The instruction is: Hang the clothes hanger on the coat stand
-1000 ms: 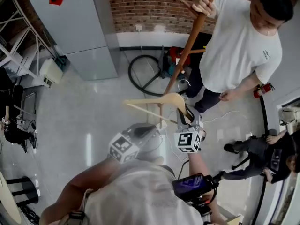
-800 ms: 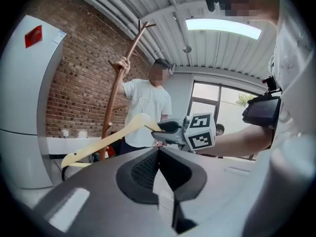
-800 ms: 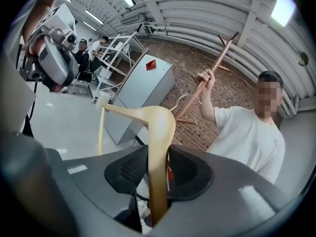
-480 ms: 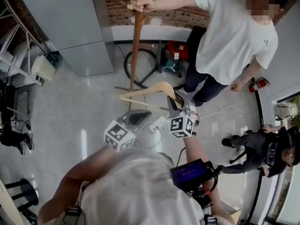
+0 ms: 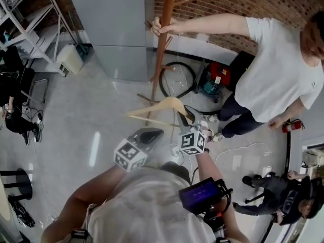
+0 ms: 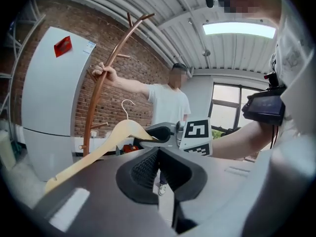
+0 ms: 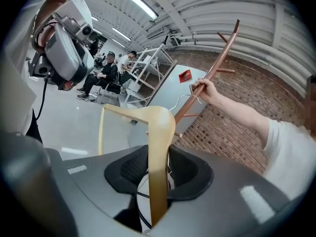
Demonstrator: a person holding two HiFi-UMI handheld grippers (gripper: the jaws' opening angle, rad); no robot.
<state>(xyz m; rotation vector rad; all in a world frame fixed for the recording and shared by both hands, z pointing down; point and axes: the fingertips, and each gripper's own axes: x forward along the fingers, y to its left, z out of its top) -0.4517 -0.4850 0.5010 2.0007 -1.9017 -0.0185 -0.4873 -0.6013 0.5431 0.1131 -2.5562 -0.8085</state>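
A pale wooden clothes hanger [image 5: 159, 107] with a wire hook hangs in the air in front of me. My right gripper [image 5: 188, 117] is shut on one of its arms; in the right gripper view that arm [image 7: 159, 147] stands between the pads. My left gripper [image 5: 152, 133] is just left of it, shut with nothing in it [image 6: 159, 154], below the hanger [image 6: 98, 149]. The brown wooden coat stand [image 5: 164, 34] rises beyond the hanger, leaning. A person in a white T-shirt [image 5: 276, 80] grips its pole [image 7: 210, 75] with one hand.
A tall grey cabinet [image 5: 109, 24] stands left of the stand against a brick wall [image 5: 243, 1]. A red and teal vacuum [image 5: 215, 80] and a black hose loop [image 5: 174, 80] lie at the stand's foot. A metal rack [image 5: 30, 14] is far left. Another person [image 5: 278, 199] crouches low right.
The coat stand and the hand on it have shifted from the right to the left of centre in the head view. Both grippers and the hanger have moved across the floor towards the stand.
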